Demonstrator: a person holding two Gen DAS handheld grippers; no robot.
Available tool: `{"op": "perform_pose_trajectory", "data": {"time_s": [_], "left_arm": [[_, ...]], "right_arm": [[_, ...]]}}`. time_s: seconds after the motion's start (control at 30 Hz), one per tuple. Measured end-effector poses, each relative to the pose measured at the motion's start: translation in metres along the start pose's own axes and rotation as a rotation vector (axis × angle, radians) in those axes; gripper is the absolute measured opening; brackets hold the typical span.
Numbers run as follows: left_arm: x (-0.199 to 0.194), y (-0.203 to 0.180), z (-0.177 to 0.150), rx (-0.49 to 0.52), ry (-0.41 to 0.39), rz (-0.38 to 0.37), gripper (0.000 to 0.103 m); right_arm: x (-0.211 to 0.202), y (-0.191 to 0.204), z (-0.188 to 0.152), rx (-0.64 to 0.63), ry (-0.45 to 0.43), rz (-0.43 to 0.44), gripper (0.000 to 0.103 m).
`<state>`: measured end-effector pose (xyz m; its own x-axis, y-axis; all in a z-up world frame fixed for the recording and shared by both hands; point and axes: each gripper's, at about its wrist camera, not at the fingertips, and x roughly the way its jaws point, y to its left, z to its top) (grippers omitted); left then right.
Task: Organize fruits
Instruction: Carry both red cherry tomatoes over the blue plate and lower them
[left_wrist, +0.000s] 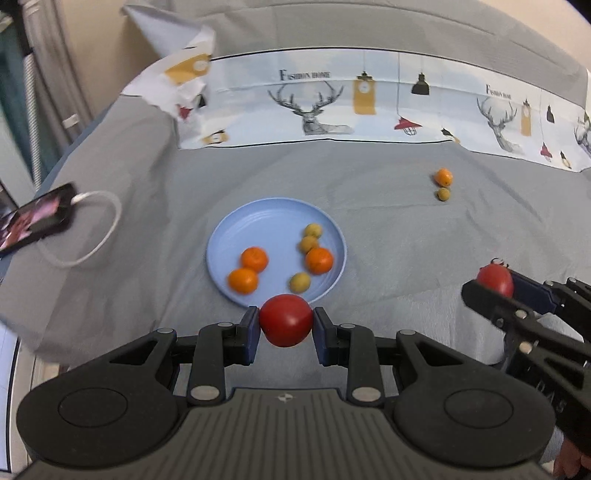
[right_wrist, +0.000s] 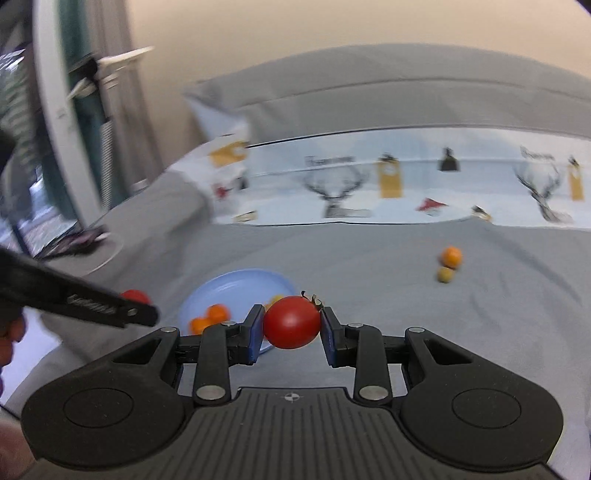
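My left gripper (left_wrist: 285, 325) is shut on a red tomato (left_wrist: 285, 319), held just in front of the near rim of a blue plate (left_wrist: 258, 218). The plate holds three oranges (left_wrist: 254, 258) and three small yellow-green fruits (left_wrist: 312, 230). My right gripper (right_wrist: 291, 326) is shut on a second red tomato (right_wrist: 291, 322) with a stem, to the right of the plate (right_wrist: 236, 282); it also shows in the left wrist view (left_wrist: 495, 282). One orange (left_wrist: 443, 176) and one small yellow-green fruit (left_wrist: 443, 194) lie on the grey sheet at the far right.
A phone (left_wrist: 35, 218) on a white charging cable (left_wrist: 99, 229) lies at the left on the bed. A deer-print pillow (left_wrist: 332, 107) runs across the back. The bed's left edge drops off beside the phone.
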<state>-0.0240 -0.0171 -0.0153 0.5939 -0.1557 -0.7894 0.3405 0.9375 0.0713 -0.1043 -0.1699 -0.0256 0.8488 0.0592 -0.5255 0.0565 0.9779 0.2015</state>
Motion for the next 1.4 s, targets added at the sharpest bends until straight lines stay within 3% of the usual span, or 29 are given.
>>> {"op": "perform_pose_trajectory", "data": {"time_s": [0.23,0.57,1.4], "left_arm": [[-0.029,0.019,-0.028,-0.047,-0.045,0.008,0.033],[-0.052,0.029,-0.039,-0.068,-0.113,-0.004,0.033],[-0.032,0.038,-0.042,-0.083,-0.074,-0.029,0.033]], "right_arm": [[-0.023,0.043,-0.007,-0.077,0.02,0.032,0.034],[-0.044,0.066,-0.012,-0.142,0.001,0.022,0.034],[-0.031,0.07,-0.013,-0.155,0.051,0.014,0.034]]}}
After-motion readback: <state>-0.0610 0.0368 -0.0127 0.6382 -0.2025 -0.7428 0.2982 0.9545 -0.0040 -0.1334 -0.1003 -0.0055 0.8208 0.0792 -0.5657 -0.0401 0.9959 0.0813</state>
